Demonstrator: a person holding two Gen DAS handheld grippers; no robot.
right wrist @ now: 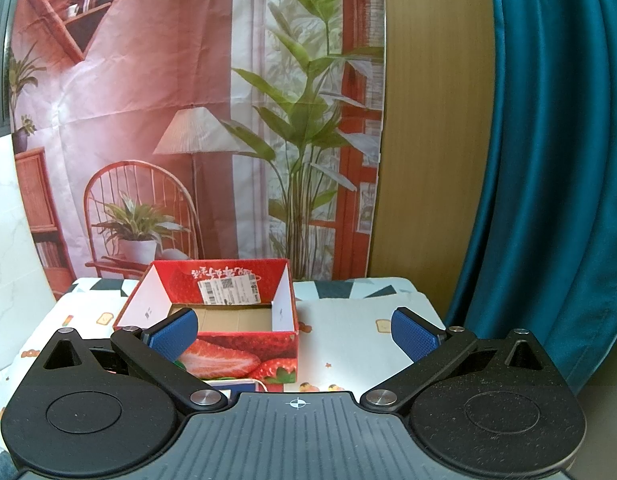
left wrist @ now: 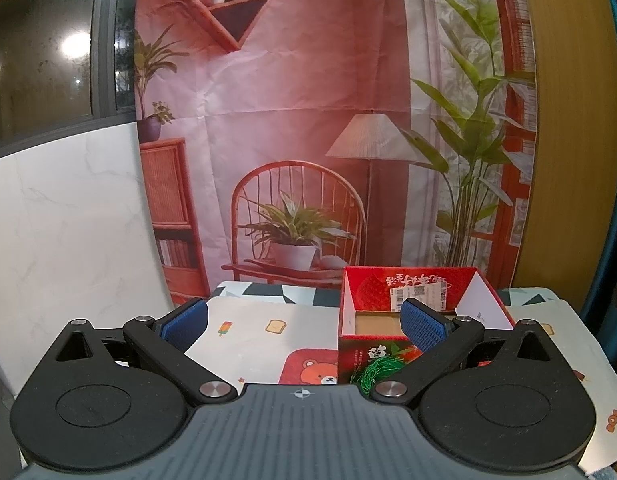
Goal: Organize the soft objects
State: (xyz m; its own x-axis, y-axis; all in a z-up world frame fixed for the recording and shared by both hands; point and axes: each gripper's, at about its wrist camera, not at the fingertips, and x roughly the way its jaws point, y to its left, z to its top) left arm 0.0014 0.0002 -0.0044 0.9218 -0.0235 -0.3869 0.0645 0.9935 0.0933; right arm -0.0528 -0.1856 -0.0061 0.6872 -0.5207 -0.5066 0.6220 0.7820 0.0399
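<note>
Both of my grippers hang above the near edge of the surface, and both are spread wide with nothing between the blue pads. My left gripper shows its left pad over the patterned cloth and its right pad in front of the red strawberry box. My right gripper has its left pad overlapping the box's front-left corner, while its right pad sits over bare cloth toward the right edge.

The red strawberry box stands upright on the cloth, toward the far edge of the surface, with its flaps standing up and its top open. From the right wrist view I see plain brown cardboard on its floor; I can see nothing lying inside, though the near wall hides part of the bottom. A white shipping label is stuck on the inside of the far flap.

Something with thin green strands lies against the box's front face in the left view, partly hidden by my gripper's linkage; it could be a soft fringe or tinsel, but I cannot tell for sure. In the right view a small white-edged blue item peeks out just in front of the box, mostly covered by my gripper body.

Behind the surface hangs a printed backdrop of a room with a chair, lamp and plants, and a teal curtain falls at the right.
</note>
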